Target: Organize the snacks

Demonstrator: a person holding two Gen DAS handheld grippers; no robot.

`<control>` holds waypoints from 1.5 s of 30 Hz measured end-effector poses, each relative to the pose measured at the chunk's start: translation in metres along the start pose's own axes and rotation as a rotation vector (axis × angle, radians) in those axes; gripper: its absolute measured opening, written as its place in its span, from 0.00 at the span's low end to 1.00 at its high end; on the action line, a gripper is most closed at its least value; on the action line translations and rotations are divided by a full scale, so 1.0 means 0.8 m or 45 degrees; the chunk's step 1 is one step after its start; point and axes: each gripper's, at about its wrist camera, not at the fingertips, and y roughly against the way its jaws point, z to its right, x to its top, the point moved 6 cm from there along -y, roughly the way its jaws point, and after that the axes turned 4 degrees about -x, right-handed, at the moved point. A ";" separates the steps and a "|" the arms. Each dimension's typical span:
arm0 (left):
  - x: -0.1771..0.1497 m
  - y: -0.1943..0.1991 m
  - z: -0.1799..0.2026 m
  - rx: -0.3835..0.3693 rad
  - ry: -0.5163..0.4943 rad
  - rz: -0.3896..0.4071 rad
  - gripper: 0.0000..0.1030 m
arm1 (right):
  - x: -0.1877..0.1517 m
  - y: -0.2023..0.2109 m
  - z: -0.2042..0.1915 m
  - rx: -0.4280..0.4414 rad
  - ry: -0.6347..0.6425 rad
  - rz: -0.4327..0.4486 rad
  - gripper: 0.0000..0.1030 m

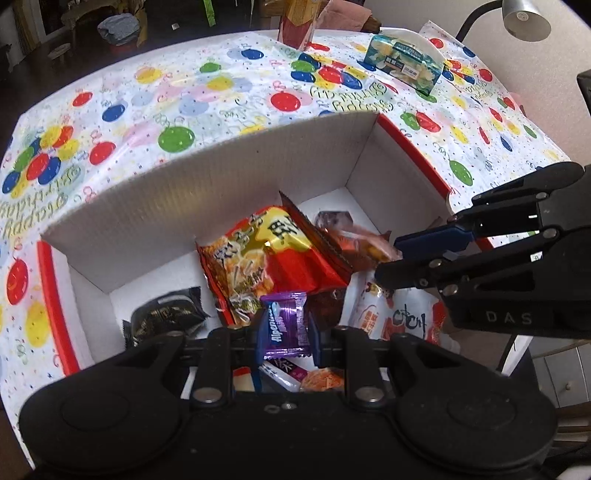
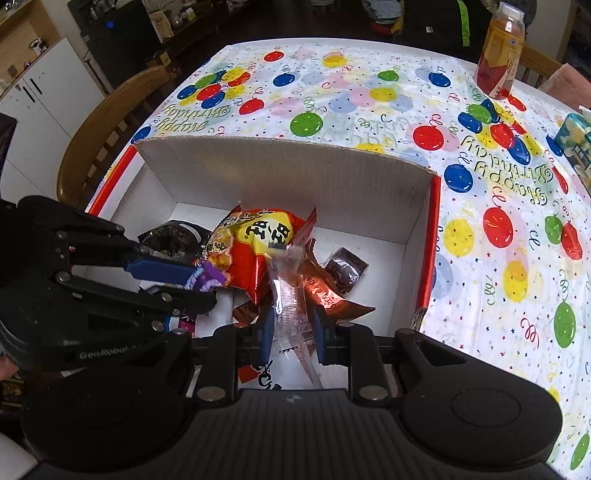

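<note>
A white cardboard box (image 1: 207, 177) with red edges stands on the balloon-print tablecloth. In it lie a red and yellow snack bag (image 1: 266, 258), a black packet (image 1: 166, 317), a brown packet (image 2: 345, 271) and a white and orange packet (image 1: 399, 314). My left gripper (image 1: 286, 328) hovers over the near side of the box, shut on a purple candy pack (image 1: 284, 321); in the right wrist view this left gripper (image 2: 201, 280) enters from the left. My right gripper (image 2: 293, 325) is shut on a clear-wrapped snack (image 2: 288, 291) above the box's middle.
A teal tissue pack (image 1: 406, 62) and an orange drink bottle (image 2: 500, 55) stand at the table's far side. A wooden chair (image 2: 96, 122) sits at the left edge in the right wrist view. A desk lamp (image 1: 524, 18) hangs over the far right corner.
</note>
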 end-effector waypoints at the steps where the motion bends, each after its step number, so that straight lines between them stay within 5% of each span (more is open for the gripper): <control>1: -0.002 -0.002 0.001 0.002 -0.003 -0.005 0.20 | 0.000 0.000 -0.001 -0.001 -0.001 0.003 0.21; 14: -0.014 -0.010 0.003 0.022 0.028 0.006 0.21 | -0.003 0.003 -0.004 -0.010 -0.059 0.039 0.21; 23: -0.024 0.003 0.004 0.038 0.059 0.054 0.33 | -0.014 0.018 -0.004 0.019 -0.128 0.074 0.22; 28: -0.029 0.022 0.009 0.067 0.056 0.114 0.70 | -0.023 0.035 -0.004 0.033 -0.145 0.114 0.22; 38: -0.042 0.071 0.024 0.126 0.027 0.232 0.79 | -0.042 0.082 -0.008 0.058 -0.185 0.246 0.29; 39: -0.043 0.078 0.025 0.130 0.028 0.247 0.81 | -0.044 0.086 -0.008 0.059 -0.192 0.260 0.31; 42: -0.045 0.097 0.028 0.141 0.029 0.293 0.86 | -0.051 0.103 -0.009 0.057 -0.196 0.310 0.61; 45: -0.047 0.115 0.031 0.150 0.033 0.333 0.88 | -0.058 0.120 -0.014 0.046 -0.182 0.348 0.65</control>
